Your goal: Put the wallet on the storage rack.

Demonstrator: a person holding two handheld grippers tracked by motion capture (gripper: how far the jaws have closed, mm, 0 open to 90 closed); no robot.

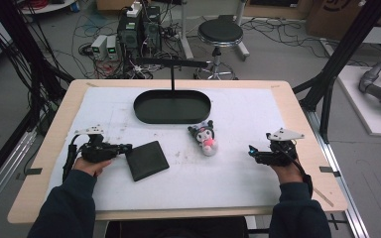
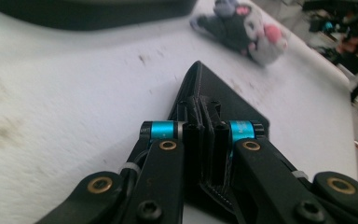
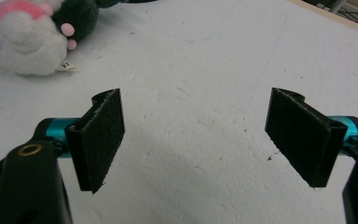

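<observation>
Left hand-held gripper (image 1: pixel 127 147): it is closing narrow on the edge of the black wallet (image 1: pixel 148 159); in the left gripper view the jaws are pinching the near corner of the wallet (image 2: pixel 219 100) between them.
Right hand-held gripper (image 1: pixel 251 151): it is resting low over the desk (image 1: pixel 218 178) with the jaws standing wide apart and holding nothing; in the right gripper view the two pads (image 3: pixel 103 140) are framing bare white surface.
Black wallet: it is lying flat on the white desk cover, front left of centre, touching only the left jaws.
Plush toy (image 1: pixel 205 137): it is lying near the middle, between the two grippers and apart from both.
Black tray (image 1: pixel 172 106): it is sitting behind the toy, toward the far edge.
Step in hand: I judge the person is securing the grip on the wallet before lifting it.
Next move: it is probably calling for a firm pinch and a level lift, likely toward the tray, because the thin edge could be slipping out.
</observation>
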